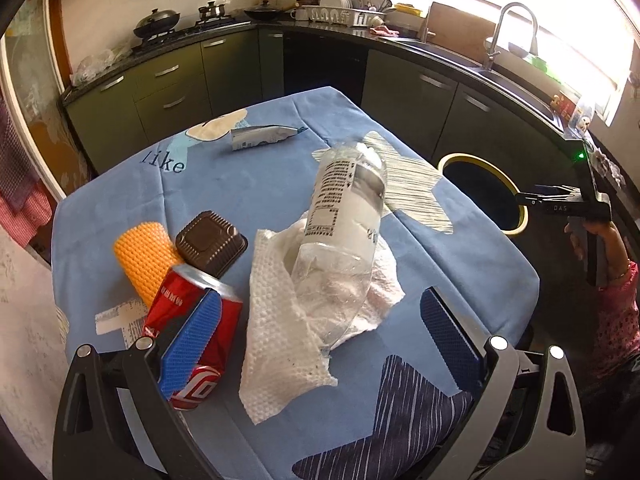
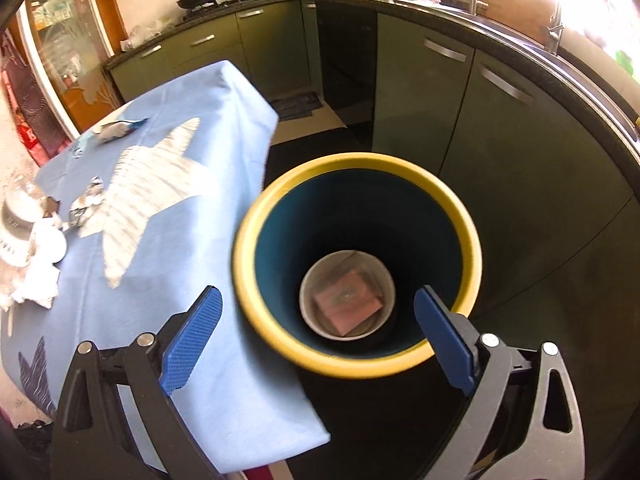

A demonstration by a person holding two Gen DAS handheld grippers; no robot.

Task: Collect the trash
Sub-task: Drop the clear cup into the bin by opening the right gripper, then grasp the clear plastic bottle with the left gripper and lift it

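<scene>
My left gripper (image 1: 320,328) is open over the blue-clothed table (image 1: 240,192). Between its fingers lie a crushed clear plastic bottle (image 1: 344,216) and a white paper towel (image 1: 280,340). A red can (image 1: 192,340) touches its left finger (image 1: 192,344). An orange mesh roll (image 1: 144,260), a brown plastic tray (image 1: 212,242) and a silver wrapper (image 1: 260,138) also lie on the table. My right gripper (image 2: 318,332) is open and empty above the yellow-rimmed bin (image 2: 256,220), which holds a white cup and a pink item (image 2: 346,304). The bin (image 1: 520,216) also shows in the left wrist view.
Dark green kitchen cabinets (image 2: 420,92) stand behind the bin. A crumpled foil wrapper (image 2: 86,204) and a silver wrapper (image 2: 116,128) lie on the table in the right wrist view. A sink and tap (image 1: 516,32) are on the counter at right.
</scene>
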